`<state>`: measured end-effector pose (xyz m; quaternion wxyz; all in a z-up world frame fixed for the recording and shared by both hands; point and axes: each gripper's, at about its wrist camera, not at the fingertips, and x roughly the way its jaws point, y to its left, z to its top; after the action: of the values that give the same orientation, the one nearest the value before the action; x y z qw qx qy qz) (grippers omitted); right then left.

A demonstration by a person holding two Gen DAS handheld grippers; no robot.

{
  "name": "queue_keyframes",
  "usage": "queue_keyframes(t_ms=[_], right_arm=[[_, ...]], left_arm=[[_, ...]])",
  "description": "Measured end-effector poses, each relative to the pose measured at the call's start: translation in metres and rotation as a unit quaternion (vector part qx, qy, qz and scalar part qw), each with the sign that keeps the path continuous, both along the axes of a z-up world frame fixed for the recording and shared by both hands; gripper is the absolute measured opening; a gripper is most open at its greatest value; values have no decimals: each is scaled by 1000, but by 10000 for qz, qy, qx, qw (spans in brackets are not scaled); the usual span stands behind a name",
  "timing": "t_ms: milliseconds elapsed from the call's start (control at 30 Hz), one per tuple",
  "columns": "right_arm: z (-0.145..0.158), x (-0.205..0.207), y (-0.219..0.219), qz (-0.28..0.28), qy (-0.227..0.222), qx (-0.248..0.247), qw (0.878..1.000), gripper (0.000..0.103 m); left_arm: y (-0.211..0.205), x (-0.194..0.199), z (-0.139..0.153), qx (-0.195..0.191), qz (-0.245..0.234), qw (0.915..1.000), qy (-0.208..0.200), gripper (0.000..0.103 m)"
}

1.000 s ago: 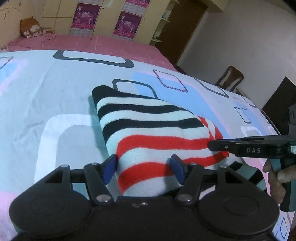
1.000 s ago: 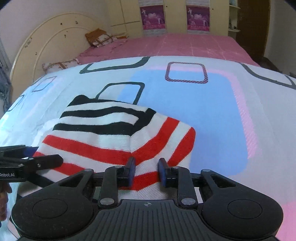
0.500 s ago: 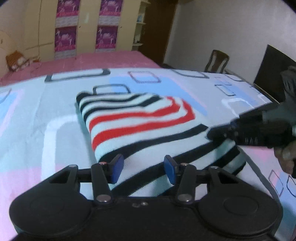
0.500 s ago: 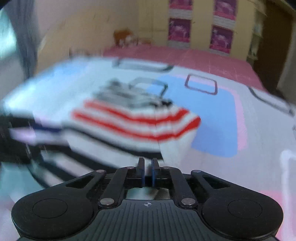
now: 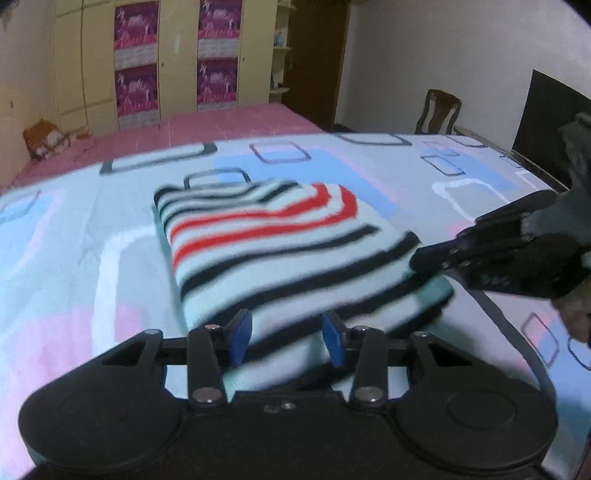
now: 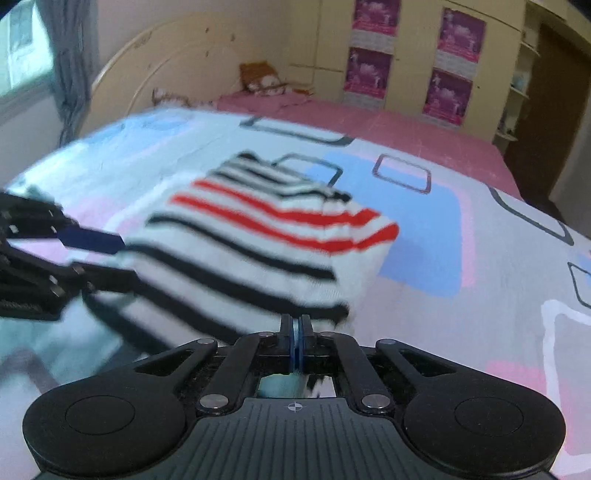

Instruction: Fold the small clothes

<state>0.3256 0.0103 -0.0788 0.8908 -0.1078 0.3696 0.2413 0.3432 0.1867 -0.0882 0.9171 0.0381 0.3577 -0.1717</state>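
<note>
Left hand-held gripper (image 5: 287,335): blue pads parted, jaws just been closing, near edge of the striped sweater (image 5: 280,251) between them; pad contact can't be told. Sweater lies folded on the patterned bedsheet (image 5: 66,266), mid-bed, red stripes toward its far end. Right hand-held gripper (image 6: 296,334): clenched tight on the sweater's near right corner. Blurry frames.

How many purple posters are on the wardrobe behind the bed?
4 purple posters on the wardrobe doors: upper left, lower left, upper right, lower right. Others may lie outside the frame.
</note>
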Motion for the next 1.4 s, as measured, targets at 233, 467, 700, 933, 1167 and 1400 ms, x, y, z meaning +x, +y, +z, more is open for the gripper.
queue_keyframes(t_ms=[233,467,700,933,1167,1400], right_arm=[[-26,5,1,-166,286,-120,9994,1],[-26,4,-4,-266,342,-11,9991,1],[-12,-8,-12,-439,234,223,9985,1],[22,-81,-59,-1090,-114,636,9919,86],[63,-183,-79,-1565,-703,629,9832,103],[88,-246,-88,-1809,-817,832,9766,103]], left_arm=[[-8,-3,-25,24,342,9991,254,40],[-14,-9,-26,170,404,9989,139,40],[-20,-24,-13,292,585,9978,-46,42],[-24,-106,24,-40,1150,9915,-601,103],[-44,-194,58,-147,1315,9888,-688,103],[-58,-241,89,-102,1515,9824,-1090,103]])
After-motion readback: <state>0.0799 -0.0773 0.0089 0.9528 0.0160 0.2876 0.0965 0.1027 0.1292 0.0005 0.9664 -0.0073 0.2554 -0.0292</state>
